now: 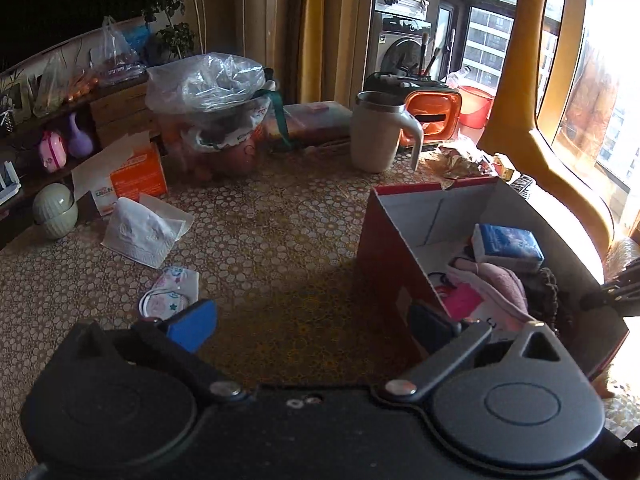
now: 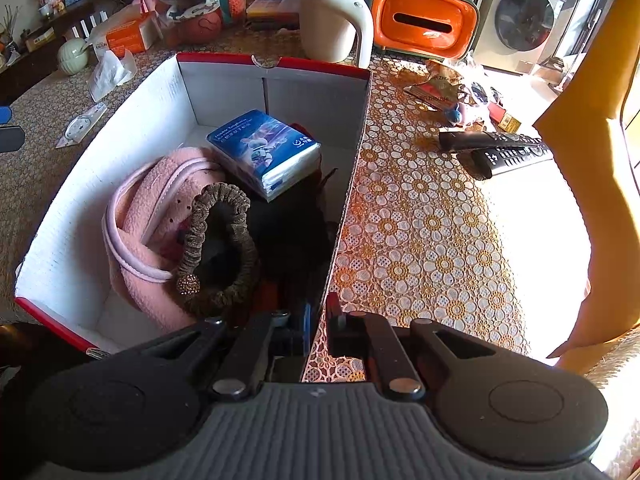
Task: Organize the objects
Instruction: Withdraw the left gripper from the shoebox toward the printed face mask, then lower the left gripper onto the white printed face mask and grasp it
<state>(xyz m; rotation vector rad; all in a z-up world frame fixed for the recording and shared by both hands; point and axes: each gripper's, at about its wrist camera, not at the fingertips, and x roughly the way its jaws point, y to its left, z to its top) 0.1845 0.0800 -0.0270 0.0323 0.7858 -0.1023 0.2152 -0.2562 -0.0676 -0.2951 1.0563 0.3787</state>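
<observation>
Cardboard box, red outside and white inside, sits on the lace-covered table toward its window side. Left of the box lie a folded tissue and a patterned face mask, with bare cloth between them and the box wall. Inside are a pink pouch, a brown scrunchie and a blue tissue pack. Right of it, two remotes lie before more bare cloth. Left gripper hangs wide apart, holding nothing. Right gripper is pinched on the box's right wall.
</observation>
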